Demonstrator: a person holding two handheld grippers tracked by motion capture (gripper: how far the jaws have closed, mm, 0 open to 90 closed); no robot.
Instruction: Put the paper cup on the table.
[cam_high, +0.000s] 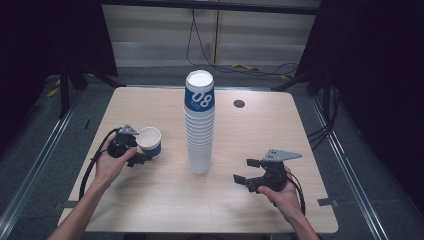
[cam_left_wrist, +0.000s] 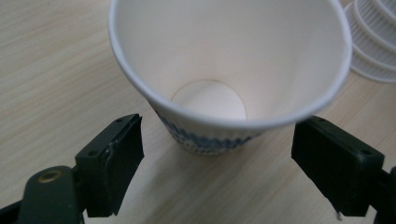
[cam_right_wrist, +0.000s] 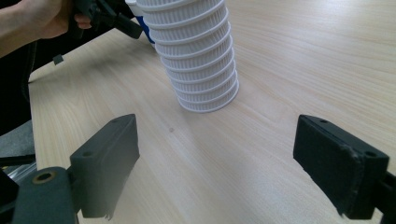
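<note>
Left claw (cam_left_wrist: 215, 154) wide, straddling one upright cup (cam_left_wrist: 229, 70); nothing gripped.

Its jaws stand clear of the cup's wall on both sides, so the cup rests on the tabletop (cam_high: 150, 200) under its own weight, just left of the tall stack (cam_high: 199, 122) of upturned cups. Judged: the claw is lined up either to take the cup or to leave it. The right claw (cam_high: 247, 170) is released and empty, held low near the stack's base, jaws facing it, probably ready to steady it.

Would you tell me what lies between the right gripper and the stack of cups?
Nothing: in the right gripper view, bare wooden table runs from the open right gripper to the stack of cups.
</note>
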